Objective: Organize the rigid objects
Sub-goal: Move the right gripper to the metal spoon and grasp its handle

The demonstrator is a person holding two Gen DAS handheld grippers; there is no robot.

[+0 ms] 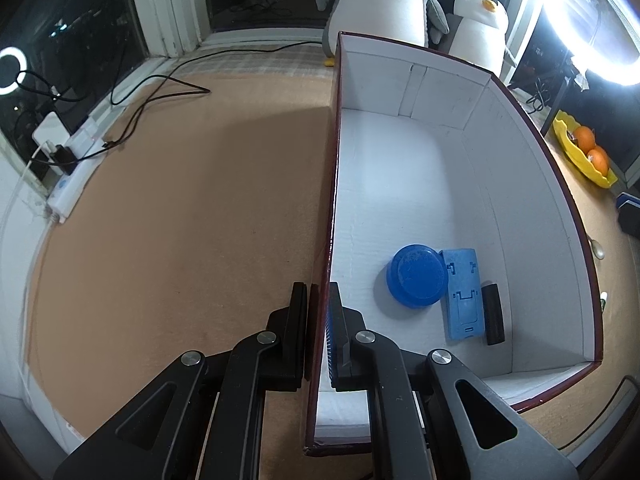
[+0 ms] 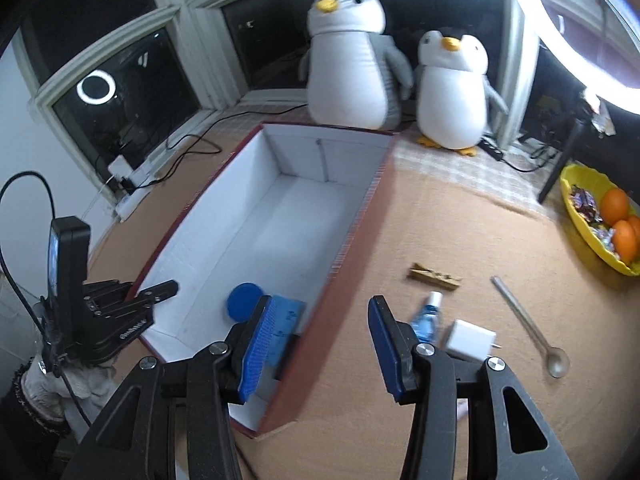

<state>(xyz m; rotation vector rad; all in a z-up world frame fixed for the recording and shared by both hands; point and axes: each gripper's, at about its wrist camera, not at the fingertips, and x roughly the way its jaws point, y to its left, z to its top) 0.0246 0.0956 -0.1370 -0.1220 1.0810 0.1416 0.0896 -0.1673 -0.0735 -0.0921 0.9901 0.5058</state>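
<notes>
Box wall clamped by left gripper; right gripper spread wide beside box, should descend squarely over bottle.

Big penguin toy: sits at 12 o'clock in the right wrist view, by the dark window.
Small penguin toy: just beside the big one, toward 1 o'clock.
Ring light: bright and round, at 2 o'clock.
Yellow bowl: at 3 o'clock on the brown table.
Oranges: in the yellow bowl, with shiny candy beside them.
Black wires: at 10 o'clock in the left wrist view, on the table.
White power strip: at 9 o'clock, at the table edge, with plugs in it.
</notes>
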